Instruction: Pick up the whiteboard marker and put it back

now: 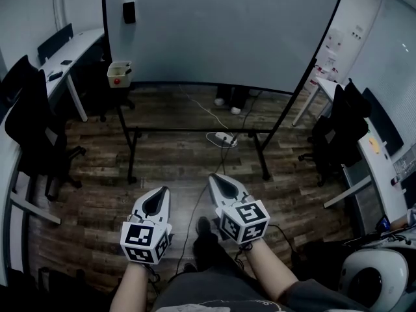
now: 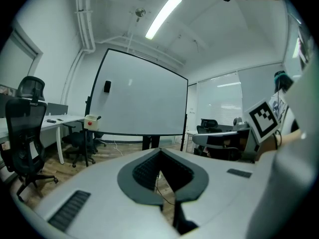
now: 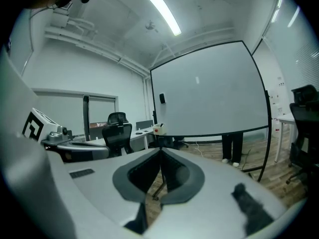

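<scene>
On the head view I have both tools held low and side by side. The left gripper [image 1: 164, 189] and the right gripper [image 1: 213, 177] both aim ahead at the whiteboard [image 1: 221, 31], well short of it, above the wooden floor [image 1: 97, 174]. Ahead and left of the left gripper, a small beige box [image 1: 119, 74] sits at the board's lower left corner. Above it a black block [image 1: 129, 12] sticks to the board face. A power strip [image 1: 223, 138] lies on the floor ahead of the right gripper, and someone's shoes [image 1: 227, 103] show behind the board. I can't pick out the marker with any certainty from here. On the left gripper view the jaws meet at their tips with nothing between them, so that tool is closed and empty. The box stands far ahead and to the left of those tips, and a short dark stub [image 2: 98, 117] pokes out of its right side, slanting up and to the right. That may be the marker, but it is too small for me to tell, and I can't say which end leads. An office chair [image 2: 22, 133] stands well off to the left. On the right gripper view the jaws are likewise pressed together and hold nothing. The box lies almost straight beyond their tips, far off, against the board's lower left edge.
</scene>
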{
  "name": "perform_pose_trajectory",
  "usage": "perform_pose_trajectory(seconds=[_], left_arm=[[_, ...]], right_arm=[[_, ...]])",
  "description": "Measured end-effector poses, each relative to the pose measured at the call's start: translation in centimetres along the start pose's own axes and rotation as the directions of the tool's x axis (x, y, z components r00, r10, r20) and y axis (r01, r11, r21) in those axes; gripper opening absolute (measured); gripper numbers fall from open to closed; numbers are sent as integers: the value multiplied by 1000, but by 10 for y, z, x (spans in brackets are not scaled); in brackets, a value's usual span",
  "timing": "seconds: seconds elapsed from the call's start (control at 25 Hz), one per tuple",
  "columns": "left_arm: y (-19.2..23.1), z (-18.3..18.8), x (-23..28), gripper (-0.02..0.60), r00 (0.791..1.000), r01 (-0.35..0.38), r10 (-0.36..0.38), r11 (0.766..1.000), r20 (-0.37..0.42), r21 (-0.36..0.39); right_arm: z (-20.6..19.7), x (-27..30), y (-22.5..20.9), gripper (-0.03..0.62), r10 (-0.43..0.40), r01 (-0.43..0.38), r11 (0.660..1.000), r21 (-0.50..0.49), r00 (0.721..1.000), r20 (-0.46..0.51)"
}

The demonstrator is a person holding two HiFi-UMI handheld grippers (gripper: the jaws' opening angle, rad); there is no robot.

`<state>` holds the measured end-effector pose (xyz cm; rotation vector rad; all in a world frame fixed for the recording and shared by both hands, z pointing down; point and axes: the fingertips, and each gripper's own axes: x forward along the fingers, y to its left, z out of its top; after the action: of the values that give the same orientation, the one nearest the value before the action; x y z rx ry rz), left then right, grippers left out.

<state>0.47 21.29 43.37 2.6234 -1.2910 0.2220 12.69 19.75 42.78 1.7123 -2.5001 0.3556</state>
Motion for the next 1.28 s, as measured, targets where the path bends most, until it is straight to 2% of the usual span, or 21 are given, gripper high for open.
perform_pose_trajectory(seconds=[0.36,0.76,1.12,1.28], left_arm=[[33,8,30,14,999,-38,38,999,5,-5],[103,36,104,14,993,-119,119,993,0,-23],[162,74,179,14,980,-196,196,980,9,-31],[195,88,202,14,966,-259,259,966,15,-21]], right_arm=[[-2,50,-7,25,70,-70,998,0,997,-18],[26,161,-42,25,157,-157,988,6,987,-24],[60,260,-66,25,278,-280,960,-25,960,-40],[73,302,-72,25,341,-342,939,-38,939,-36]])
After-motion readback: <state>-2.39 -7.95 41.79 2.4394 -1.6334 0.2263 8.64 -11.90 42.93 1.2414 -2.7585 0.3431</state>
